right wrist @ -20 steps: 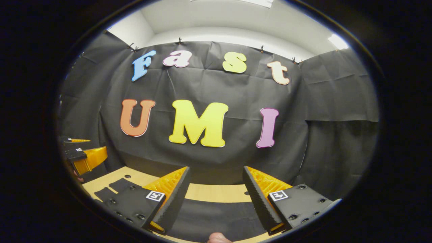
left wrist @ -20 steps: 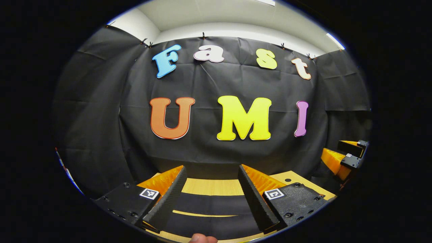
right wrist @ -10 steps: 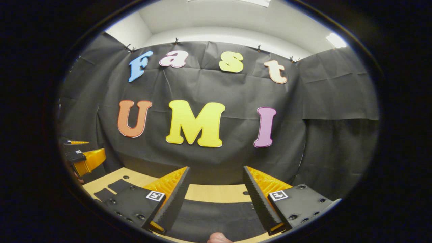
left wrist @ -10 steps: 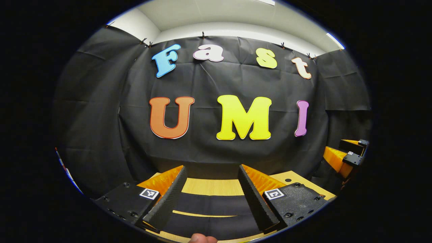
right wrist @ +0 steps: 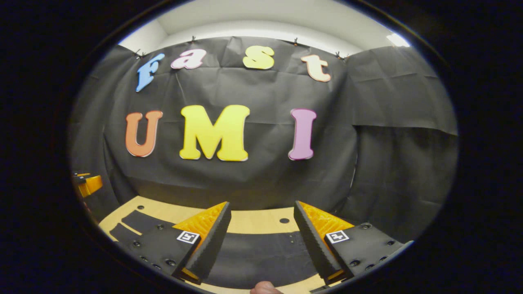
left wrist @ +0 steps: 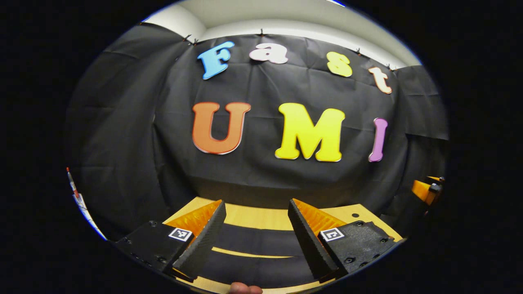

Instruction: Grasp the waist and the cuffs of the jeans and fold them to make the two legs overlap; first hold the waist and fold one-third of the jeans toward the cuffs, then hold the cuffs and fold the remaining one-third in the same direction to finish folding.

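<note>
The black cloth wall (left wrist: 261, 175) of the booth stands at the far side in both views, hanging down to the far edge of the wooden table (left wrist: 261, 218). The table shows as a pale wood surface with small round holes in it, one near its far right in the left gripper view and several in the right gripper view.

Black jeans (right wrist: 261, 253) lie flat on the table, below and between the fingers of both grippers. In the left gripper view the jeans (left wrist: 253, 245) show as two dark bands with a thin strip of bare wood between them, so the two legs lie side by side and slightly apart there. In the right gripper view, more of the dark fabric runs off to the left over the wood, with a narrow gap between two strips.

The left gripper (left wrist: 255, 239) hangs over the jeans with its fingers spread wide, nothing between them. The right gripper (right wrist: 261, 241) is likewise spread wide above the fabric and holds nothing. Whether either touches the cloth cannot be told.

A fingertip (left wrist: 245, 289) of the person shows at the near edge of the left gripper view, and another fingertip (right wrist: 265, 288) at the near edge of the right gripper view.
</note>
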Demonstrator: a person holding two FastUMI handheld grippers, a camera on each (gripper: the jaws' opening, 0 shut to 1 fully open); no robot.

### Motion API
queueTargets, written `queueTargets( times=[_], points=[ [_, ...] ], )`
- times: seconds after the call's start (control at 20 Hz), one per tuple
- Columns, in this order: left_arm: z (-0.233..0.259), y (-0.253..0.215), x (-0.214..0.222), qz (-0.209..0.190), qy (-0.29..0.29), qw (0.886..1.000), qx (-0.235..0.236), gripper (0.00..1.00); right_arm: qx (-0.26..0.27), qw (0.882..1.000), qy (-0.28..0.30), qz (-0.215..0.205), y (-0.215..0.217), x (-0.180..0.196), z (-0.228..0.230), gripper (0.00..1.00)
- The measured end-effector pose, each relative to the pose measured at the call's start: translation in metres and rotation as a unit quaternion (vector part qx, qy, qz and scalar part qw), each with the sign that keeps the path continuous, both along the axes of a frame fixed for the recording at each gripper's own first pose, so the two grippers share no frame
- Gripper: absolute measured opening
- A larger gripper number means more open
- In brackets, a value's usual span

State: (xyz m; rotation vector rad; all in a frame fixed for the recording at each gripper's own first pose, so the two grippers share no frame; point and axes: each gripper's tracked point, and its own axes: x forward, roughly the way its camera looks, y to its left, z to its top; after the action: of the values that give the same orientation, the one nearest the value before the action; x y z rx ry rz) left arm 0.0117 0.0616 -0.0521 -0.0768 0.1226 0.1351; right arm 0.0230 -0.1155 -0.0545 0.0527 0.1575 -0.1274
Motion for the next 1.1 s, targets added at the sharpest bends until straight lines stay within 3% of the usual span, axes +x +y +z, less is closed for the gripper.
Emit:
queueTargets(
  times=[0.2,0.35,0.45,0.55,0.7,0.75,0.85,0.9,0.95,1.1],
  points=[
    [-0.057,0.084,-0.018,0.085,0.066,0.994,-0.016,0.98,0.002,0.995,0.077,-0.058,-0.088,-0.009,-0.064,0.96],
    [-0.119,0.132,-0.04,0.151,0.123,0.976,-0.098,0.98,0.06,0.982,0.151,-0.091,-0.134,-0.024,-0.125,0.96],
    [-0.163,0.151,-0.054,0.202,0.158,0.951,-0.17,0.99,0.097,0.969,0.194,-0.115,-0.156,-0.038,-0.17,0.94],
    [-0.202,0.157,-0.069,0.237,0.185,0.92,-0.251,0.99,0.123,0.955,0.237,-0.132,-0.168,-0.047,-0.214,0.96],
    [-0.24,0.152,-0.079,0.27,0.195,0.873,-0.356,0.99,0.142,0.94,0.28,-0.132,-0.17,-0.057,-0.253,0.94],
    [-0.251,0.145,-0.08,0.279,0.198,0.854,-0.393,0.99,0.145,0.935,0.294,-0.134,-0.172,-0.056,-0.269,0.99],
    [-0.258,0.14,-0.085,0.29,0.198,0.821,-0.45,0.99,0.155,0.927,0.315,-0.135,-0.173,-0.055,-0.294,0.99],
    [-0.262,0.143,-0.088,0.295,0.196,0.809,-0.469,0.99,0.165,0.923,0.32,-0.138,-0.173,-0.051,-0.304,0.94],
    [-0.264,0.143,-0.091,0.3,0.196,0.8,-0.482,0.99,0.173,0.919,0.325,-0.139,-0.174,-0.047,-0.314,0.99],
    [-0.272,0.153,-0.108,0.319,0.202,0.78,-0.498,0.99,0.194,0.911,0.334,-0.146,-0.179,-0.032,-0.33,0.99]
  ],
)
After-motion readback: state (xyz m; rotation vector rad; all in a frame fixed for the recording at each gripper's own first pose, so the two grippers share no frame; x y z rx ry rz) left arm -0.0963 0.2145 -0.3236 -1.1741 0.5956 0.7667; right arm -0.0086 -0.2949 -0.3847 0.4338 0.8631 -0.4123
